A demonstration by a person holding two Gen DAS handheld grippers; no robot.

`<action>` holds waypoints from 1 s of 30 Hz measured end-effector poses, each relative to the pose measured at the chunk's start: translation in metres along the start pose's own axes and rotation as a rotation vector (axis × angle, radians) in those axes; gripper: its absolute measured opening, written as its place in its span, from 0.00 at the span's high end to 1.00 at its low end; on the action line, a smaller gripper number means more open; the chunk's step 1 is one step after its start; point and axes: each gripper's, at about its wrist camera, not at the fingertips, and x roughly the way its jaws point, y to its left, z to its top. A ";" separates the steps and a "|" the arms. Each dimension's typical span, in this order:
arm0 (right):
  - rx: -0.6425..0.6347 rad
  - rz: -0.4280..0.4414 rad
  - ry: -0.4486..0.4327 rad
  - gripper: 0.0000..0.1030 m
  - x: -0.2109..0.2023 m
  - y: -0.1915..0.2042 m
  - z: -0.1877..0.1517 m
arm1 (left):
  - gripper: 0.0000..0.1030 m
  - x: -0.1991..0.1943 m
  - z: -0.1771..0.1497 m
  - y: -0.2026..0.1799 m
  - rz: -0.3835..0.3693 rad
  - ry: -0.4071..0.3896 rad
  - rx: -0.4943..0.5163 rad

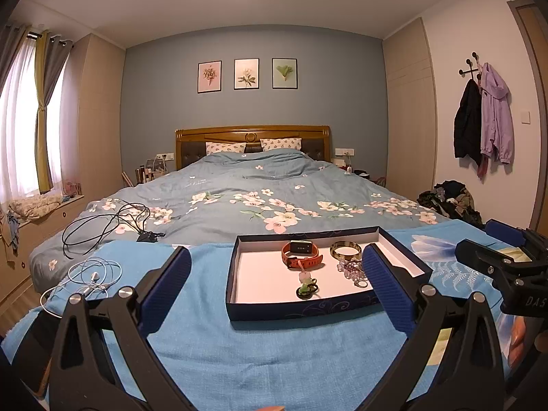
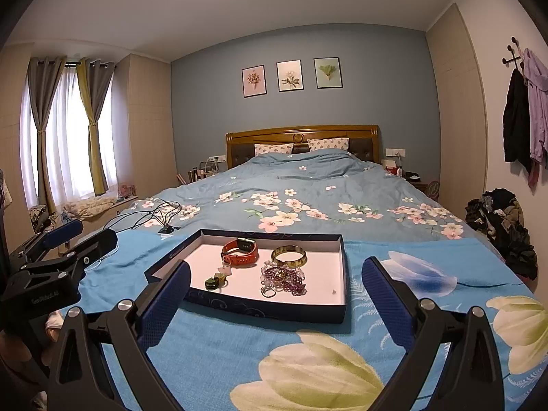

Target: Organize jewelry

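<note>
Dark-blue card forms the shallow tray (image 2: pixel 274 310) holding all the jewelry, which sits on a blue flowered cloth (image 2: pixel 219 359) at the foot of the bed. Taking the right wrist view of the tray as a clock face, the orange-strapped watch (image 2: pixel 239 250) lies at 11 o'clock, a gold-and-dark bangle (image 2: pixel 288 254) at 1, a tangle of purple beads (image 2: pixel 284 276) near the centre with a small metal ring (image 2: pixel 268 291) at 6, and a green pendant charm (image 2: pixel 215 282) at 8. The left gripper (image 1: pixel 276 286) and right gripper (image 2: pixel 275 294) both hover short of the tray with jaws wide apart, holding nothing.

The bangle is probably rigid and smooth, so it is best pinched across its band. The beads look limp and likely to snag; a bunched middle gives the surest hold. The watch strap seems rubbery and grippy, the easiest pick. The ring is tiny, light and prone to skidding on the tray floor.
</note>
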 end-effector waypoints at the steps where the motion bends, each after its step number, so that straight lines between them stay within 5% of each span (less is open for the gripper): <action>1: 0.000 -0.002 -0.002 0.06 0.000 0.000 0.000 | 0.05 0.000 0.000 0.001 -0.001 0.000 -0.004; 30: 0.003 -0.009 -0.016 0.06 0.002 0.001 0.002 | 0.05 -0.003 0.001 0.002 0.022 -0.031 -0.005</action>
